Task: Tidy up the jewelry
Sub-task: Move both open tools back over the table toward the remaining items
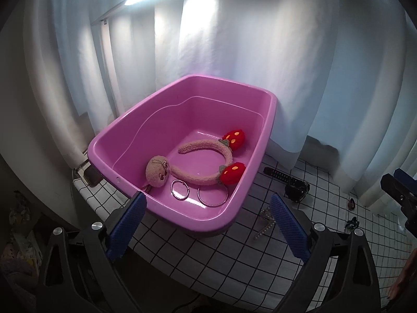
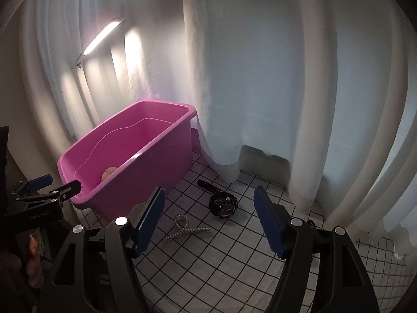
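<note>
A pink plastic tub (image 1: 122,127) stands on a white grid-patterned tablecloth (image 1: 221,258). Inside it lie a plush headband with two red strawberries (image 1: 208,167), a small plush keychain (image 1: 157,173) and two metal rings (image 1: 179,189). A pearl necklace (image 2: 186,228) and a black wristwatch (image 2: 223,203) lie on the cloth to the tub's right. My left gripper (image 1: 208,221) is open and empty at the tub's near rim. My right gripper (image 2: 209,219) is open and empty, hovering just short of the necklace and watch. The tub also shows in the right wrist view (image 2: 156,161).
White curtains (image 2: 260,91) hang close behind the table. A lit lamp bar (image 2: 101,36) hangs above the tub. Small dark items (image 1: 351,223) lie on the cloth at the right. The table's left edge drops off beside the tub.
</note>
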Tool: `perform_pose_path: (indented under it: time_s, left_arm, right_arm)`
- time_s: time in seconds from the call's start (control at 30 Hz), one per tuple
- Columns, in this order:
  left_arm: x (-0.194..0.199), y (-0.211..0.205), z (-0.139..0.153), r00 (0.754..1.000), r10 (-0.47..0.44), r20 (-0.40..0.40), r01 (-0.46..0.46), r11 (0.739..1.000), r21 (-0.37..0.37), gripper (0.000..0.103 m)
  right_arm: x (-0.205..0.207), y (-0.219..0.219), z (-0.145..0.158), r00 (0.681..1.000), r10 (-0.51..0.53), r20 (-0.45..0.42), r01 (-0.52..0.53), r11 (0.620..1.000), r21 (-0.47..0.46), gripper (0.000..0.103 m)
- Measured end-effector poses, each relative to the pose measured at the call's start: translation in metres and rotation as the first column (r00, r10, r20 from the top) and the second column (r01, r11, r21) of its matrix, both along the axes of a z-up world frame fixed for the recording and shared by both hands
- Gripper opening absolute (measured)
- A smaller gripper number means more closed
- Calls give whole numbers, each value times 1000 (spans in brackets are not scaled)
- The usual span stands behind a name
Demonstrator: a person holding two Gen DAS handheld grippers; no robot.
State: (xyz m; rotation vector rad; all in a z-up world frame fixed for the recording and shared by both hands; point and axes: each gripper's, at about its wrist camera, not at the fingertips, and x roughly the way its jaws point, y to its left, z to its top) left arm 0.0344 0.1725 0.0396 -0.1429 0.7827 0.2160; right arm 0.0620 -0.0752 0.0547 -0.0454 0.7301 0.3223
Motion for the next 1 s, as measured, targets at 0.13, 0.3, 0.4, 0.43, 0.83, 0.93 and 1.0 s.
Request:
perform_pose_path:
  time_s: [0.13, 0.3, 0.4, 0.43, 0.83, 0.93, 1.0]
  left_arm:
    - [-11, -38, -7, 1000, -29, -1, 28, 1000, -12, 95]
    - [-19, -84, -23, 997, -60, -42, 59, 998, -23, 95]
    - [-24, -110, -32, 995, -74, -67, 73, 997, -13, 95]
    - [-25, -118, -34, 994, -77, -73, 76, 997, -11, 95]
    - [-23, -166, -72, 990, -66, -126, 66, 998, -2, 95]
    - [-14, -159, -87, 989, -42, -143, 44, 999, 9, 95]
    - [-7, -154, -97, 988, -31, -150, 34, 999, 18, 95]
  right_arm:
    - [-20, -58, -13, 997, -74, -34, 73, 997, -9, 68]
    - [-41, -125, -38, 983, -154, -103, 154, 988, -3, 68]
    - [-50, -157, -50, 975, -185, -125, 186, 982, 1, 68]
    - [-52, -165, -53, 973, -192, -127, 193, 981, -3, 68]
    - [-61, -208, -101, 964, -194, -183, 198, 980, 4, 68]
    - [-56, -206, -113, 962, -189, -197, 198, 980, 23, 68]
    - [-51, -203, -123, 958, -193, -211, 202, 979, 26, 68]
